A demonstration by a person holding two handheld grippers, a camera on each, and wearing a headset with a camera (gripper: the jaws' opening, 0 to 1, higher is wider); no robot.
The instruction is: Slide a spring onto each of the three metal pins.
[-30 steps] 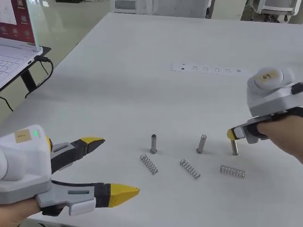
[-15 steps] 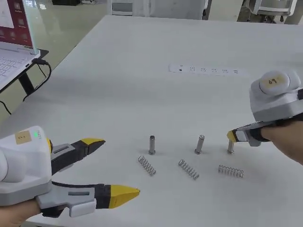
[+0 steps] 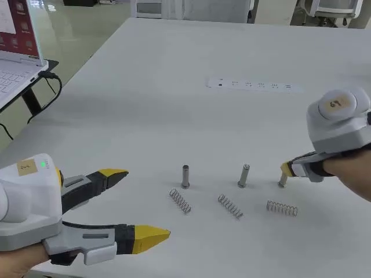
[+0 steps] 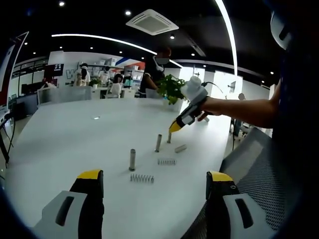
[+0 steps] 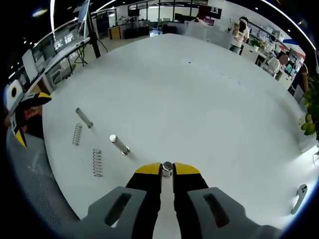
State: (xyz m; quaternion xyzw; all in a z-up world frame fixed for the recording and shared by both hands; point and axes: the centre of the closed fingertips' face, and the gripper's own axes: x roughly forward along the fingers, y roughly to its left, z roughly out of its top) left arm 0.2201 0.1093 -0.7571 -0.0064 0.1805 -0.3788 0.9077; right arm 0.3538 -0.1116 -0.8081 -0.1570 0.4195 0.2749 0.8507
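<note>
White workbench (image 3: 174, 87) in an open office, a laptop (image 3: 14, 63) off to the left, a power strip (image 3: 255, 86) further back. Three pins stand in a row, with a spring lying flat just in front of each. The right gripper (image 3: 285, 169) has its jaws pressed together on the right pin (image 5: 167, 167), which looks upright, foot on the bench. The right spring (image 3: 282, 208) lies just beside that pin on the person's side, long axis running left to right, square to the pin's shaft. It will need lifting and turning on end to go over the top. The left gripper (image 3: 145, 202) hovers with jaws wide apart, well away, nearer the left spring (image 3: 181, 201) and left pin (image 3: 185, 176). The middle pin (image 3: 244, 175) and middle spring (image 3: 231, 206) sit untouched. No pin carries a spring yet.
</note>
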